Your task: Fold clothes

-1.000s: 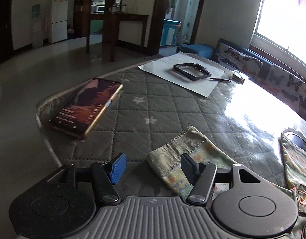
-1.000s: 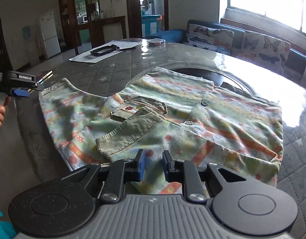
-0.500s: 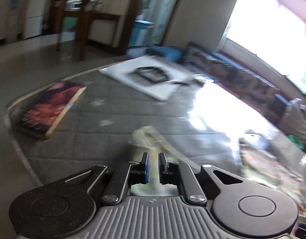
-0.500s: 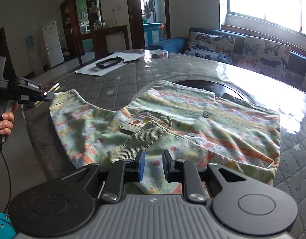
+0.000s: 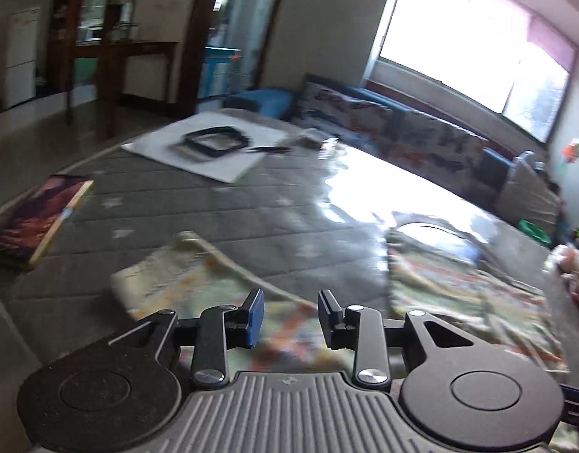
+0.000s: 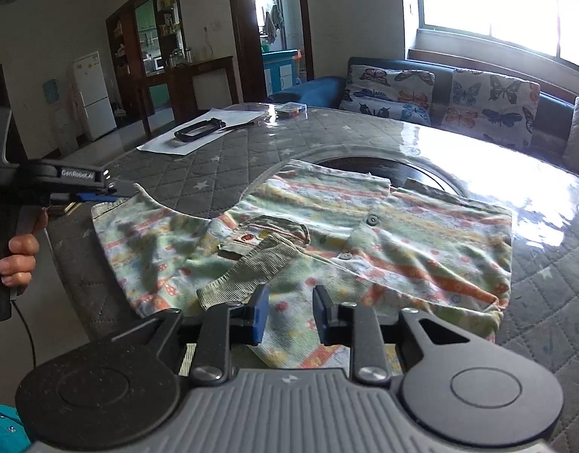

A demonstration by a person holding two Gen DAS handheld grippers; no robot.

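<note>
While my right claw [image 6: 287, 315] hangs released above the patterned shirt's [image 6: 364, 234] near hem, my left claw [image 5: 289, 317], also parted, hovers over its sleeve [image 5: 183, 279] on the quilted table [image 5: 176, 204].

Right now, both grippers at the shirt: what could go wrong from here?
The left gripper has open jaws over the blurred sleeve; it may close on too little cloth.
The phone lies near the table edge beside that sleeve; a sweep could knock it.
The ribbed cuff lies loose just beyond the right gripper; lifting the hem could unfold it.
</note>
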